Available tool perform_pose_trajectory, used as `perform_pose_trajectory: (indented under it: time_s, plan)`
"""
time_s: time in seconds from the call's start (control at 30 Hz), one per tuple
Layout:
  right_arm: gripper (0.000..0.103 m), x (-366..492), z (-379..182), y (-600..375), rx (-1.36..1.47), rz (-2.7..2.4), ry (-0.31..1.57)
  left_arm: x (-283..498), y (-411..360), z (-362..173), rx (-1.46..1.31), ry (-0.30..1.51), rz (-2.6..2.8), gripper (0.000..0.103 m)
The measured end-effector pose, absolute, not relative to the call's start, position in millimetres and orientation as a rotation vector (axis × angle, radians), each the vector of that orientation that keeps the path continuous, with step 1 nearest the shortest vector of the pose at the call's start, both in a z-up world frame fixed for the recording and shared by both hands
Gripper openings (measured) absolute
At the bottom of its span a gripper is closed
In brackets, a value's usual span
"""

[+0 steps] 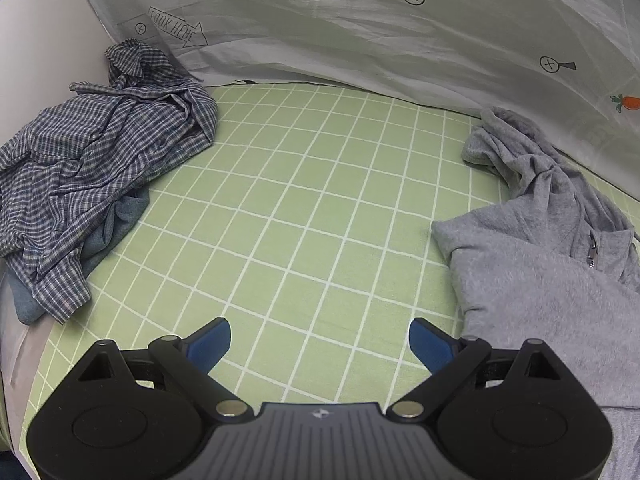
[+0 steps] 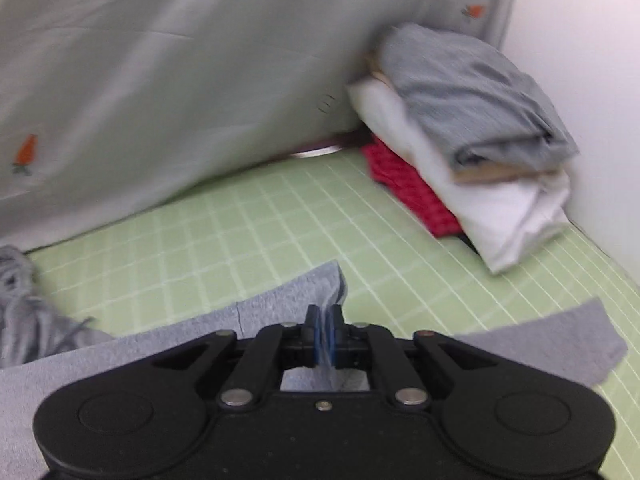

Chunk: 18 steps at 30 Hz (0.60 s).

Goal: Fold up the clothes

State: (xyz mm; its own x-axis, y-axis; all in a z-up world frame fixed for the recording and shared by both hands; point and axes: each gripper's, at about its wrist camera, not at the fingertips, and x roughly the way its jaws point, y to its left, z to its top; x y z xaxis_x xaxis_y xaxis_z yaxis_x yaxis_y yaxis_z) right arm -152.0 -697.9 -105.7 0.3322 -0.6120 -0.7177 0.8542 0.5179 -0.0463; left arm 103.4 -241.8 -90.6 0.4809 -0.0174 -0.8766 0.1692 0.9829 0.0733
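Note:
A grey zip-neck sweatshirt [image 1: 552,272] lies on the green checked sheet [image 1: 304,208] at the right of the left wrist view, its zipper and collar showing. My left gripper [image 1: 320,344] hovers open over bare sheet, to the left of the sweatshirt, nothing between its blue pads. In the right wrist view my right gripper [image 2: 326,334] is shut on a fold of the grey sweatshirt [image 2: 272,308], the cloth pinched between the blue pads. Another grey flap [image 2: 560,344] lies to its right.
A crumpled blue checked shirt [image 1: 100,168] lies at the left over a blue garment. A stack of folded clothes [image 2: 472,140], grey on white on red, sits by the wall at the right. A grey printed cover [image 1: 360,24] rises behind the bed.

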Motion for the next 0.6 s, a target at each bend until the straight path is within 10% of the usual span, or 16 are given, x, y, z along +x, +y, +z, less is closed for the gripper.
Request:
perform_pose_trajectory:
  time_s: [0.07, 0.17, 0.6]
  plan:
    - [0.044, -158.4, -115.5, -702.8, 0.421, -1.001, 0.77, 105.9, -244.5, -93.8, 0.154, 1.072, -0.125, 0.096]
    - [0.058, -164.9, -130.1, -700.4, 0.506, -0.979, 0.77, 110.7, -253.9, -100.1, 0.148, 1.086, -0.158, 0.096]
    - [0.075, -180.6, -174.5, -701.7, 0.755, -0.946, 0.725, 152.1, -315.0, -139.8, 0.106, 1.184, -0.287, 0.078]
